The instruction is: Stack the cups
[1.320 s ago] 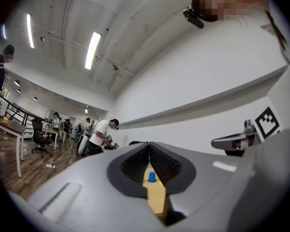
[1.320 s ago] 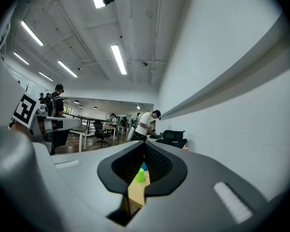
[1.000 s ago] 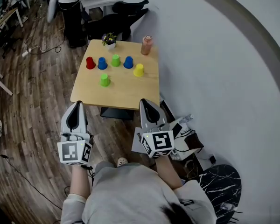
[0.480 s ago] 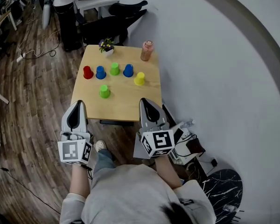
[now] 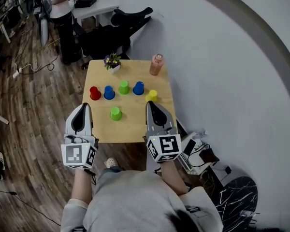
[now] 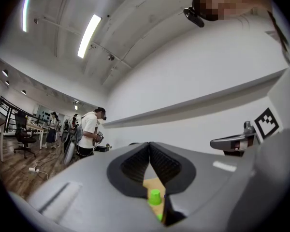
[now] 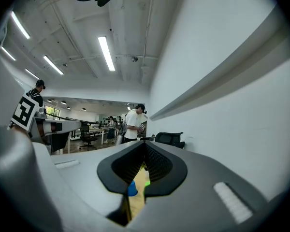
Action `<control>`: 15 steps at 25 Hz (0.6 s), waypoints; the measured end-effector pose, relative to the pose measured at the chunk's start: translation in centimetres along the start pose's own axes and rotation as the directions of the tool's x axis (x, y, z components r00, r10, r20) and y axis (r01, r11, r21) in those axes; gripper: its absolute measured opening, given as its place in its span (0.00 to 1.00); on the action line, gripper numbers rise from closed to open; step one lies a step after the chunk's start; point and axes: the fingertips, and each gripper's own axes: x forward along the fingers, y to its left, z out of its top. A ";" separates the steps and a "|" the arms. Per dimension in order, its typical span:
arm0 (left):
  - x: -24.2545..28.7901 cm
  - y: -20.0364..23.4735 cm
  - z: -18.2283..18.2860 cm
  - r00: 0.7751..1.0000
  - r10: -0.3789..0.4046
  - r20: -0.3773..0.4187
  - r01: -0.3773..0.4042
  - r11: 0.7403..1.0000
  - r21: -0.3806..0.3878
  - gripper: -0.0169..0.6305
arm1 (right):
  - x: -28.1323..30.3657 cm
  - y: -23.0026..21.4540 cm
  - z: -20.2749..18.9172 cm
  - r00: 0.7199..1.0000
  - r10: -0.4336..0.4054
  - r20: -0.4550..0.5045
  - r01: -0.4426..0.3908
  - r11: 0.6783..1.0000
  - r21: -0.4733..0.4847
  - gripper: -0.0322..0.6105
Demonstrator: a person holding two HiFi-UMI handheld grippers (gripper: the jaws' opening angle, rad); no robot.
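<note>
Left tool (image 5: 82, 106) and right tool (image 5: 151, 104) both fully closed, empty, at near edge of table (image 5: 135, 127). Small plastic cups rim-down, unstacked, in a row: red cup (image 5: 94, 93), blue cup (image 5: 108, 92), green cup (image 5: 124, 87), second blue cup (image 5: 138, 88), yellow cup (image 5: 152, 95). Second green cup (image 5: 116, 113) nearer, alone.

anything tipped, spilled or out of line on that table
Nothing looks tipped or spilled. The one oddity is a green cup standing alone nearer the front edge of the table, apart from the row of five cups behind it.
</note>
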 end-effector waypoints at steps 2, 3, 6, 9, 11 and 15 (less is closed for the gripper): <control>1.2 1.3 -0.2 1.000 -0.016 0.000 0.016 1.000 -0.002 0.12 | 1.4 0.3 0.1 1.000 -0.017 0.005 0.017 1.000 -0.002 0.05; 1.9 1.8 -0.3 1.000 -0.025 0.000 0.025 1.000 -0.003 0.12 | 2.1 0.4 0.1 1.000 -0.026 0.007 0.026 1.000 -0.003 0.05; 3.7 2.8 -0.5 0.998 -0.061 -0.002 0.061 0.998 -0.005 0.12 | 3.7 0.3 -0.1 0.998 -0.058 0.002 0.058 0.998 -0.005 0.05; 5.3 3.5 -0.9 0.994 -0.105 -0.009 0.105 0.994 -0.006 0.12 | 4.9 0.3 -0.6 0.995 -0.094 -0.012 0.094 0.996 -0.008 0.05; 6.3 3.9 -1.6 0.991 -0.131 -0.014 0.131 0.991 -0.017 0.12 | 5.7 0.3 -1.2 0.993 -0.113 -0.029 0.113 0.994 -0.009 0.05; 7.4 4.4 -3.1 0.984 -0.173 -0.040 0.172 0.985 -0.035 0.12 | 6.6 0.6 -3.2 0.988 -0.131 -0.085 0.131 0.991 -0.006 0.05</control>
